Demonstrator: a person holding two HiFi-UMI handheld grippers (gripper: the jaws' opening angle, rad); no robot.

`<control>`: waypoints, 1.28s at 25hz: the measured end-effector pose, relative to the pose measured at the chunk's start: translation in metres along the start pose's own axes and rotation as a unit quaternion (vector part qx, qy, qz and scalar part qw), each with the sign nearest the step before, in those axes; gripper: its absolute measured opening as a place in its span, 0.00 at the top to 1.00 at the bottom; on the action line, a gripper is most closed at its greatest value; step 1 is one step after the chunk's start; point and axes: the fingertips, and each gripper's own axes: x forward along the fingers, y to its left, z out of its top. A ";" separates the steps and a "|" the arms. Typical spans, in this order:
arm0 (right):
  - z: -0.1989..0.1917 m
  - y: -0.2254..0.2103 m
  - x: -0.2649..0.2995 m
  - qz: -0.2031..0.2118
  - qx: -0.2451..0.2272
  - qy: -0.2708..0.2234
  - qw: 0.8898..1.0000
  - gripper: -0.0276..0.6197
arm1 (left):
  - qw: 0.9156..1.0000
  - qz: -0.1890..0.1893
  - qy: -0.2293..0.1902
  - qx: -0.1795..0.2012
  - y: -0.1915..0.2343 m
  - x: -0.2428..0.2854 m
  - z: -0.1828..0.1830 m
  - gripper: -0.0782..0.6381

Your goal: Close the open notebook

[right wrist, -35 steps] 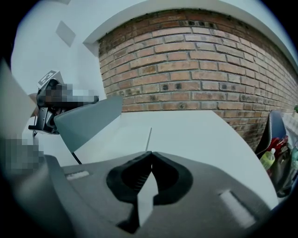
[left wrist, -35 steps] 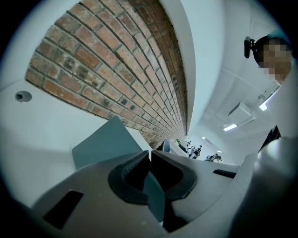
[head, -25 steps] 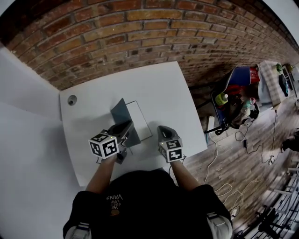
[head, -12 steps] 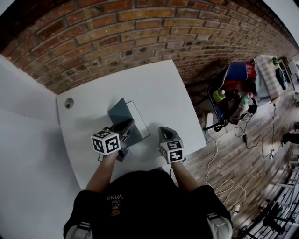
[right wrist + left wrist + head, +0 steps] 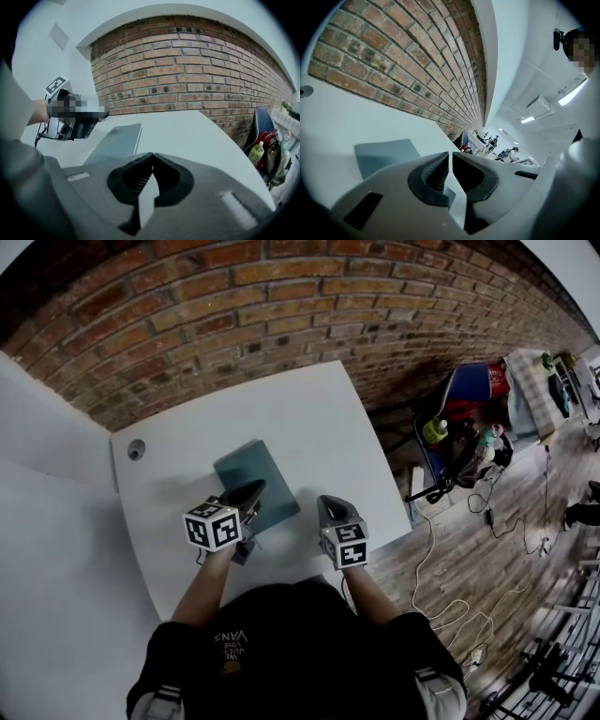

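Notebook (image 5: 251,468), where is it?

— Closed, lying flat on your white table (image 5: 309,413), teal cover up.

— And my grippers?

— Your left gripper (image 5: 251,491) hangs over the near edge, jaws together with nothing between them. Your right gripper (image 5: 330,503) sits just right of it, off the cover, jaws also closed and empty.

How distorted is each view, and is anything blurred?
Head view: strong fisheye, brick wall bows, corners black. Left gripper view: wall bends steeply, mosaic patch top right. Right gripper view: wall arches, notebook sharp, mosaic patch at left.
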 end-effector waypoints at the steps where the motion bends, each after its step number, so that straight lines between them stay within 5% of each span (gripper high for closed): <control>1: 0.001 0.000 0.000 0.000 -0.001 -0.001 1.000 0.96 | 1.000 0.001 -0.001 0.000 0.000 -0.001 0.000 0.86; 16: 0.019 0.011 -0.003 0.009 -0.013 -0.021 1.000 0.96 | 0.999 0.019 -0.026 0.013 0.004 -0.026 0.006 0.86; 32: 0.068 0.043 -0.022 0.020 -0.027 -0.082 0.996 0.96 | 0.990 0.068 -0.106 0.058 0.012 -0.100 0.028 0.86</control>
